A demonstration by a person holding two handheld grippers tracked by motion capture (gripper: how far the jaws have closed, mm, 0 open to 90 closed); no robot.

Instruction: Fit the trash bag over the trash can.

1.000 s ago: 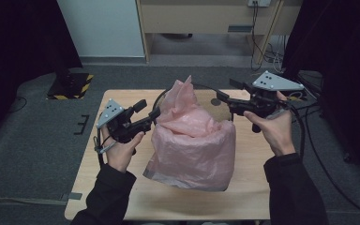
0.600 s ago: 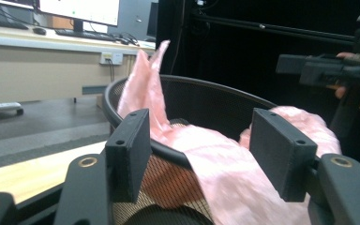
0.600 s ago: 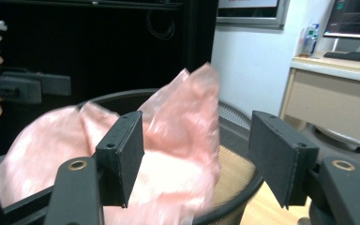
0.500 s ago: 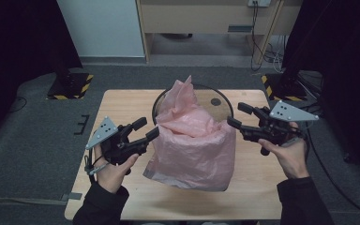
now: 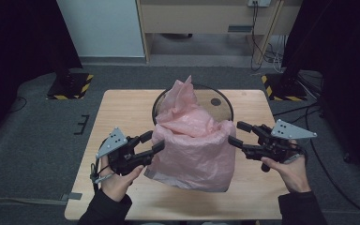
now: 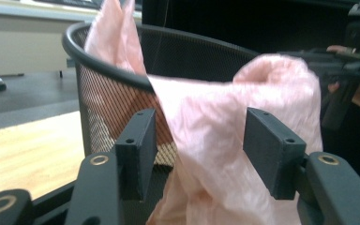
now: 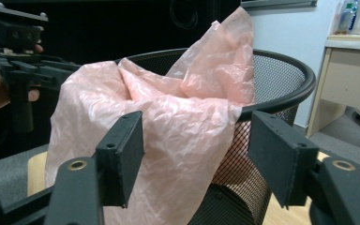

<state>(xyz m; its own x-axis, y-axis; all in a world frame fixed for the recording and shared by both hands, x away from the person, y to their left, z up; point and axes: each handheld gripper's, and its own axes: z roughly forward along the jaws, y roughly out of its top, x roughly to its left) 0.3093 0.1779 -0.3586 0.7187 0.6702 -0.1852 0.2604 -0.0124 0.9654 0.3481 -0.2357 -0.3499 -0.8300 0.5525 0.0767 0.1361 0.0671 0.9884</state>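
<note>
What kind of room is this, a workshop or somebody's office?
Probably a lab or recording studio rather than an office: black curtains hang at both sides, cables trail over the grey carpet, and a lone wooden table holds a mesh bin with a pink bag.

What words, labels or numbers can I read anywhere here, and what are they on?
None can be read.
The pink bag and the black mesh bin carry no print.
The yellow-and-black stripes on the floor stand base are a hazard pattern, not lettering.
The bottle on the desk at the top right of the right gripper view may bear a label, but it is too blurred to read.
</note>
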